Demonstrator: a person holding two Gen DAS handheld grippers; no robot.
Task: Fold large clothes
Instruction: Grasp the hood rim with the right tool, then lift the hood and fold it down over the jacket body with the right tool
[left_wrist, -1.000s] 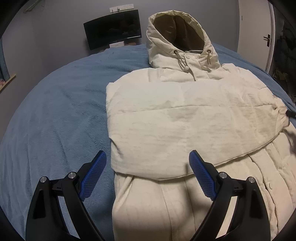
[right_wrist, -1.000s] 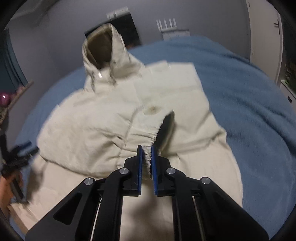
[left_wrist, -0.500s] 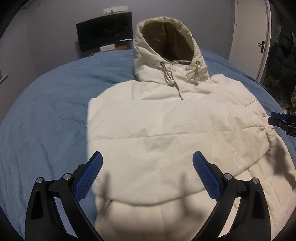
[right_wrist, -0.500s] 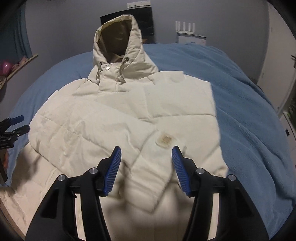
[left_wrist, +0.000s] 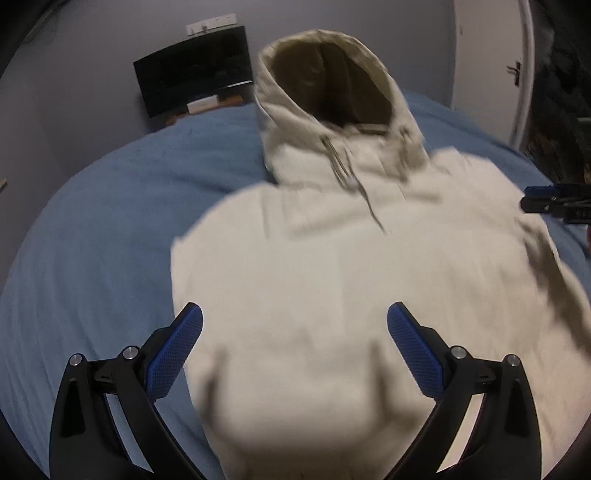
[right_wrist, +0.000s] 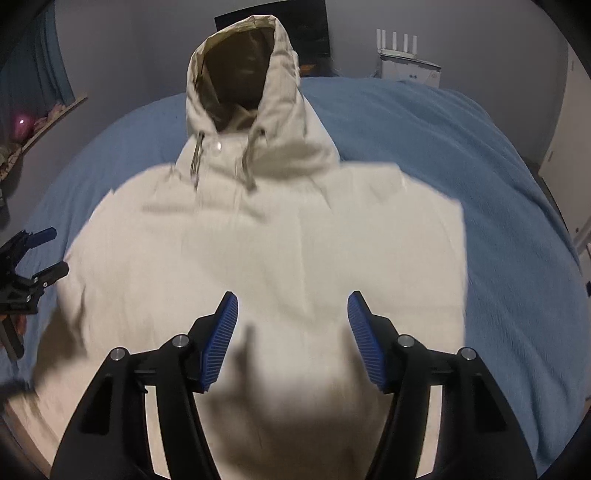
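Lying flat on the blue bedspread (right_wrist: 480, 155), the cream hooded jacket (right_wrist: 280, 236) is now seen with both sleeves folded in across its chest, so that its outline has been squared into a broad block. A second ago the right sleeve cuff was pinched in the right gripper (right_wrist: 291, 328) and carried inward; since then it has been let go, and both sets of jaws are spread wide with nothing between them. That step of the fold is judged to be done, and a lengthwise fold, hem toward hood, is probably what remains.

The jacket's long axis is run straight away from both cameras: the hood (left_wrist: 325, 85) is pointed at the far wall, its dark opening propped up and facing the viewer, while the hem is hidden below the frame edge. Drawstrings (right_wrist: 197, 162) are hung loose under the collar.

The left gripper (left_wrist: 295, 339) is held above the lower left part of the body, and the right one above the lower middle. Contact with the cloth cannot be told, as both views are blurred. A dark screen (left_wrist: 192, 85) is stood against the wall beyond the bed.
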